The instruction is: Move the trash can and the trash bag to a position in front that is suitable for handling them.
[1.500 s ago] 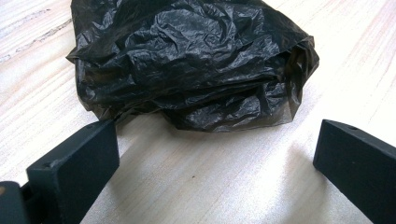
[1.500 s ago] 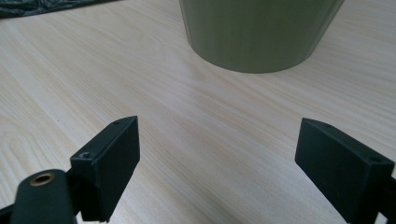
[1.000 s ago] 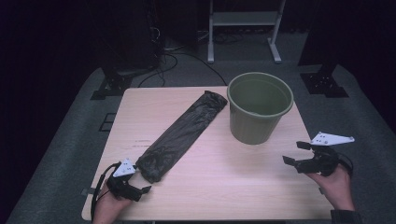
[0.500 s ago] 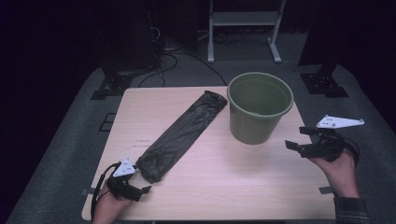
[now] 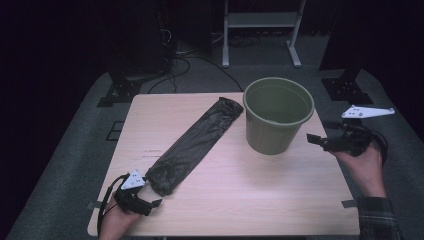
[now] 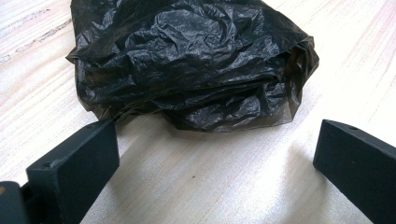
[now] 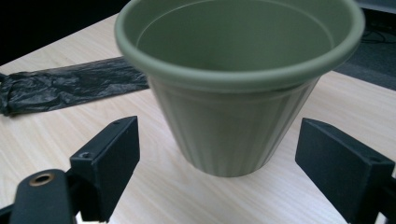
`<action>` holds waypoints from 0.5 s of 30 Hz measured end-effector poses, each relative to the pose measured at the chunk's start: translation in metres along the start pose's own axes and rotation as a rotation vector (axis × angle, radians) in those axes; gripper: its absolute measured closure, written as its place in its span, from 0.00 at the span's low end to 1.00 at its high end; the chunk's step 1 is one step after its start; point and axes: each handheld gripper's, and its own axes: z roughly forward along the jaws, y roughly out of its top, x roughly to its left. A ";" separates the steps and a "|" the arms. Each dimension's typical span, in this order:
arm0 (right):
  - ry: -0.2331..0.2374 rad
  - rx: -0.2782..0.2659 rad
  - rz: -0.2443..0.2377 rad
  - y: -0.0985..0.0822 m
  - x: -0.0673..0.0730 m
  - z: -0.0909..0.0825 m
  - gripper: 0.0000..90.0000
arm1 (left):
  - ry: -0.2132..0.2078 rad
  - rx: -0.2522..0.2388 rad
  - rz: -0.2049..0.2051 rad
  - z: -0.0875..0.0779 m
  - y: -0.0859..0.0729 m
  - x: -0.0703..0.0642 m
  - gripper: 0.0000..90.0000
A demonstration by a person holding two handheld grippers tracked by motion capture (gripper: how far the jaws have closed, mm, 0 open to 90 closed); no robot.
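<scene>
With both grippers' jaws wide and holding nothing, the left gripper (image 5: 150,204) sits by the black bag (image 5: 195,145) lying on the desk (image 5: 250,190), and the right gripper (image 5: 314,140) could bump the green bucket (image 5: 277,115) over.

The high view looks forward and down on your table (image 5: 235,200) from above your side. The left gripper view sits low, close to the near end of the black plastic bag (image 6: 187,65). The right gripper view faces the green bucket (image 7: 238,88) from nearby, slightly above. Both gripper views share the bag and tabletop with the high view.
</scene>
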 end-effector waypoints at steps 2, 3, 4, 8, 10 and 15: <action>0.001 -0.005 0.004 0.006 -0.003 0.001 0.14 | 0.000 -0.001 -0.001 0.000 0.000 0.000 0.00; 0.005 -0.011 0.011 0.008 -0.005 0.001 0.14 | -0.001 -0.001 -0.001 0.000 0.000 0.000 0.00; 0.004 -0.014 0.013 0.010 -0.006 0.002 0.14 | -0.001 -0.002 -0.001 0.000 0.000 0.000 0.00; -0.012 0.002 0.015 0.024 -0.012 0.007 0.14 | -0.001 -0.002 -0.001 0.000 0.000 0.000 0.00; -0.016 0.008 0.013 0.027 -0.012 0.009 0.14 | -0.001 -0.003 -0.002 0.000 0.000 0.000 0.00; -0.036 0.024 0.011 0.040 -0.018 0.015 0.14 | -0.001 -0.003 0.000 0.000 0.000 0.000 0.00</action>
